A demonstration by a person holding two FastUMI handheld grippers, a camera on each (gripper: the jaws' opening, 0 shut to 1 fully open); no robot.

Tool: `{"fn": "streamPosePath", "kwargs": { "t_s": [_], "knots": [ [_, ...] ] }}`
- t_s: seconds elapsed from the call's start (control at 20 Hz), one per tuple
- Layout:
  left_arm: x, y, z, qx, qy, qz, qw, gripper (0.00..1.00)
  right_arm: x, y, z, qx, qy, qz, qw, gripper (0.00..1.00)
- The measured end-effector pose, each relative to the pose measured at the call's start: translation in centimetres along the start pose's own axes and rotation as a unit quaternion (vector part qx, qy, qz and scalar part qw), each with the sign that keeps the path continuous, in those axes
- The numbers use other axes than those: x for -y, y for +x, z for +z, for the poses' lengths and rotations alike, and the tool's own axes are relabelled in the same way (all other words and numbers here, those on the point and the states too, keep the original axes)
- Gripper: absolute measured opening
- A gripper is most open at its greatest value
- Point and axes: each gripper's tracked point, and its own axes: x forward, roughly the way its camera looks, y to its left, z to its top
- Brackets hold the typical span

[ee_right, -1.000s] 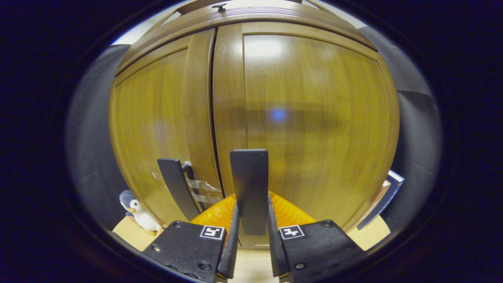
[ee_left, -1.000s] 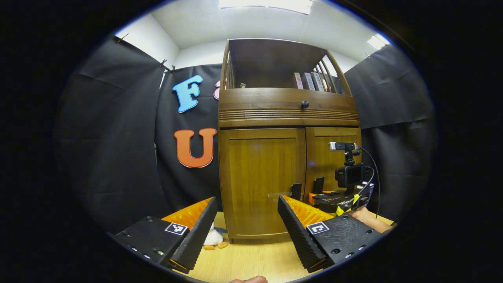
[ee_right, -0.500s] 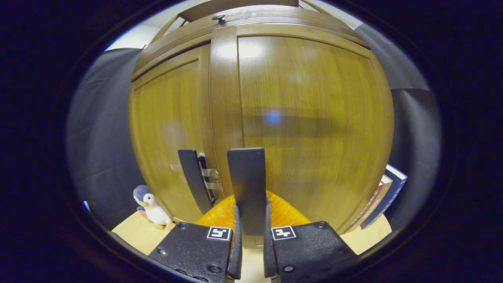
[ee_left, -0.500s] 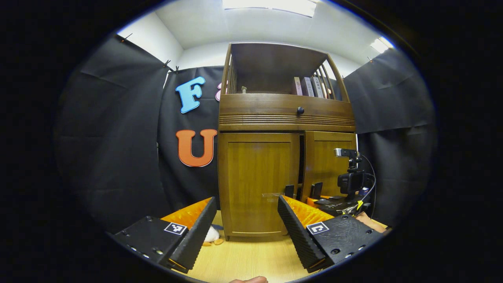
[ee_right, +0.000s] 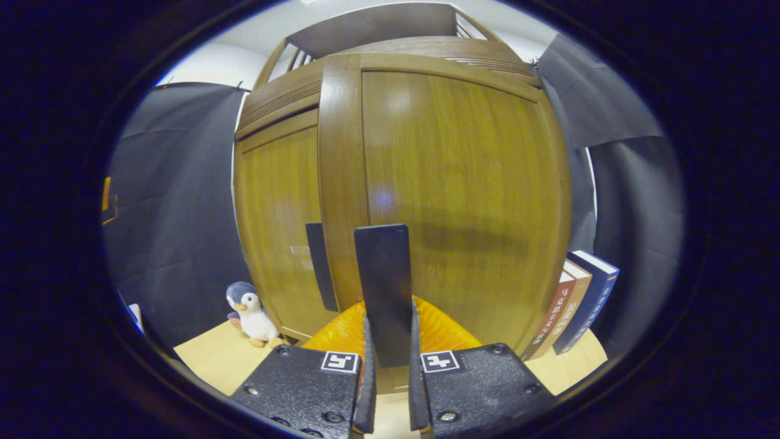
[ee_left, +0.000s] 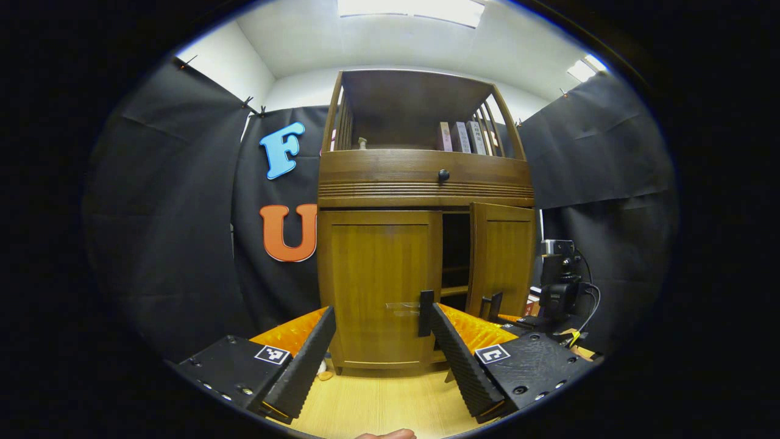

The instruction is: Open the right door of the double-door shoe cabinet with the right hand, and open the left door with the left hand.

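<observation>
Shoe cabinet point(ee_left: 420, 183): stood upright on the wooden bench point(ee_left: 378, 402), straight ahead in the left gripper view.
Right door point(ee_right: 451, 201): swung partly outward, a dark gap between it and the left door; loomed close in the right gripper view.
Right door handle point(ee_right: 382, 286): dark upright bar, pinched between the right fingers.
Right gripper point(ee_right: 389, 390): closed with both fingers pressing the handle; also seen beside the right door point(ee_left: 501, 259) in the left gripper view.
Left door point(ee_left: 381, 280): flush with the frame, closed.
Left door handle point(ee_left: 425, 312): just above the tip of one left finger, not between them.
Left gripper point(ee_left: 381, 353): fingers spread wide, holding nothing, short of the left door.
Penguin toy point(ee_right: 251, 308): on the bench by the cabinet's left corner.
Books point(ee_right: 579, 311): leaned upright beside the right door.
</observation>
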Motion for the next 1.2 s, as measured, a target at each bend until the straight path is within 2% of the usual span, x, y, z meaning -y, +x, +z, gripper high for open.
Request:
{"fn": "streamPosePath", "kwargs": {
  "t_s": [0.3, 0.6, 1.2],
  "knots": [
    [2.5, 0.8, -0.2, -0.004, 0.007, -0.016, 1.000, 0.95, 1.2, -2.9, -0.3, 0.007, 0.006, 0.021, 1.000, 0.24],
    [4.8, 1.6, -1.3, -0.010, 0.018, -0.034, 0.999, 0.94, 3.3, -6.3, -0.7, 0.019, 0.001, 0.018, 1.000, 0.24],
    [4.6, 2.2, -2.8, -0.020, 0.015, -0.031, 0.999, 0.95, 7.2, -10.6, -1.1, 0.024, -0.012, -0.030, 0.999, 0.23]
  ]
}}
